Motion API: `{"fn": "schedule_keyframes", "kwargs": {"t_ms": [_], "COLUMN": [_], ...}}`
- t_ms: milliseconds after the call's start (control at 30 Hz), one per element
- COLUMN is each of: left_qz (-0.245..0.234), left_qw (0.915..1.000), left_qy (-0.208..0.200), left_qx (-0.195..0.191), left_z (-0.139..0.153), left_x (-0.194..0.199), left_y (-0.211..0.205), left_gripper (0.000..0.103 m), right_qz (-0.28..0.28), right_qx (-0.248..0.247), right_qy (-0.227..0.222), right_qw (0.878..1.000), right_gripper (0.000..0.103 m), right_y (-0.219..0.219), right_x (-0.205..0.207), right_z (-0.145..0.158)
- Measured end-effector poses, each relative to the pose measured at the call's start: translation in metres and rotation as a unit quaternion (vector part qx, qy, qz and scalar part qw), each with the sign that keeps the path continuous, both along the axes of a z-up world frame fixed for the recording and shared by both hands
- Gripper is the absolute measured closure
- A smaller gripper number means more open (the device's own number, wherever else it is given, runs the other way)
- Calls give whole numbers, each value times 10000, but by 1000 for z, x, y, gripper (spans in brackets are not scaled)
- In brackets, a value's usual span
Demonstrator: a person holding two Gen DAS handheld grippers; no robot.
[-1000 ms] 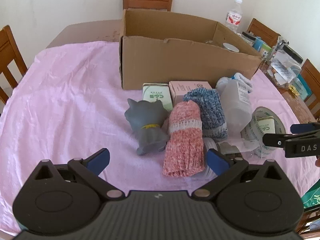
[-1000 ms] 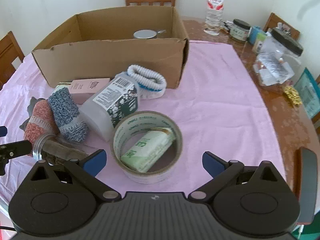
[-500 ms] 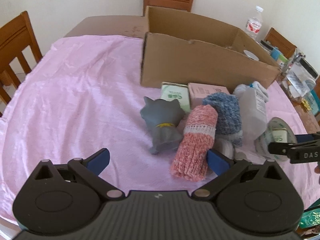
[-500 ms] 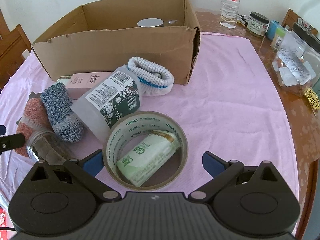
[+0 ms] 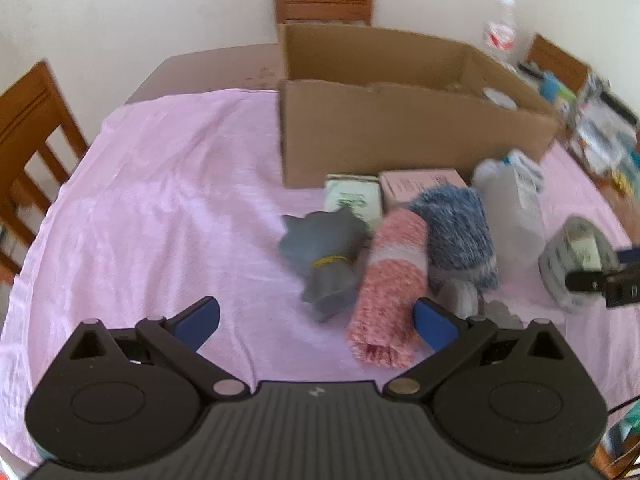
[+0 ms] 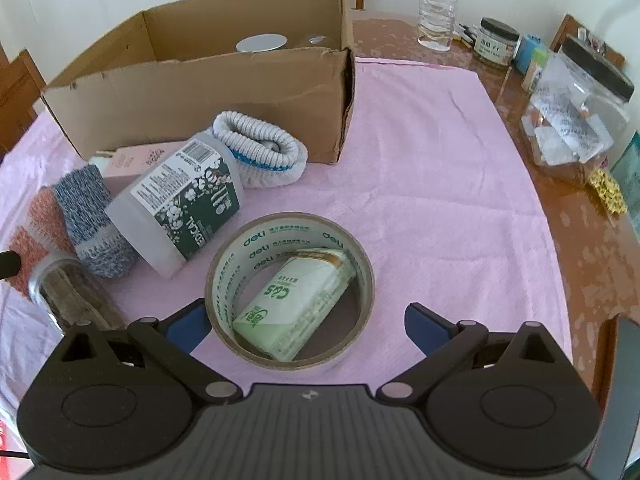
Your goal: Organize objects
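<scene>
A cardboard box (image 6: 208, 92) stands at the back of the pink cloth; it also shows in the left wrist view (image 5: 400, 136). In front of it lie a grey cat toy (image 5: 324, 260), a pink sock roll (image 5: 388, 280), a blue sock roll (image 6: 90, 220), a white plastic bottle (image 6: 180, 208), a white sock bundle (image 6: 260, 150), a glass jar (image 6: 64, 292), and a tape roll (image 6: 290, 286) with a green tissue pack (image 6: 296, 302) inside. My left gripper (image 5: 316, 320) is open, just in front of the cat toy and pink sock. My right gripper (image 6: 306, 320) is open, its fingers on either side of the tape roll's near part.
A pink carton (image 5: 424, 184) and a green pack (image 5: 352, 200) lie against the box. A metal lid (image 6: 262, 43) sits inside the box. A water bottle (image 6: 438, 4), jars and a clear tub (image 6: 576, 120) crowd the bare table at right. Wooden chairs (image 5: 28, 128) surround it.
My left gripper has swung left, so the objects sit further right in its view, now blurred. My right gripper has moved forward and down over the tape roll. Both stay open.
</scene>
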State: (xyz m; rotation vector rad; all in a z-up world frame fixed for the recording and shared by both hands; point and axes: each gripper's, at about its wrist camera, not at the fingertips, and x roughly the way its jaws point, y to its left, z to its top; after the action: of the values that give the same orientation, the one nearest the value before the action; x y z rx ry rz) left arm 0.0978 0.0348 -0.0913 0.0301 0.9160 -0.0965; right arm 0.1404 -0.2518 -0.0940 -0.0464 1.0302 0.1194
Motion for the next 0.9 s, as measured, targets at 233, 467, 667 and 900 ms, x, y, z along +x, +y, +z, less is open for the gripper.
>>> {"fn": "schedule_keyframes", "kwargs": {"t_ms": [233, 467, 667, 900], "left_qz": [12, -237, -321, -143], "left_qw": [10000, 9977, 9977, 9978], "left_qy": [55, -245, -201, -130], "left_qx": [-62, 594, 568, 627], "left_z": [-9, -3, 0, -1], "left_x": [1, 2, 9, 20], "left_y": [-13, -21, -2, 18], "left_gripper": [4, 3, 0, 0], "right_qz": [95, 65, 64, 55], "right_qx": [-95, -98, -41, -57], "right_qy": [-42, -71, -45, -46], "right_qw": [9999, 9999, 10000, 10000], "right_gripper": [0, 0, 0, 0], "right_y": [6, 4, 2, 3], "right_x": [2, 5, 6, 8], "right_z": [-1, 1, 0, -1]}}
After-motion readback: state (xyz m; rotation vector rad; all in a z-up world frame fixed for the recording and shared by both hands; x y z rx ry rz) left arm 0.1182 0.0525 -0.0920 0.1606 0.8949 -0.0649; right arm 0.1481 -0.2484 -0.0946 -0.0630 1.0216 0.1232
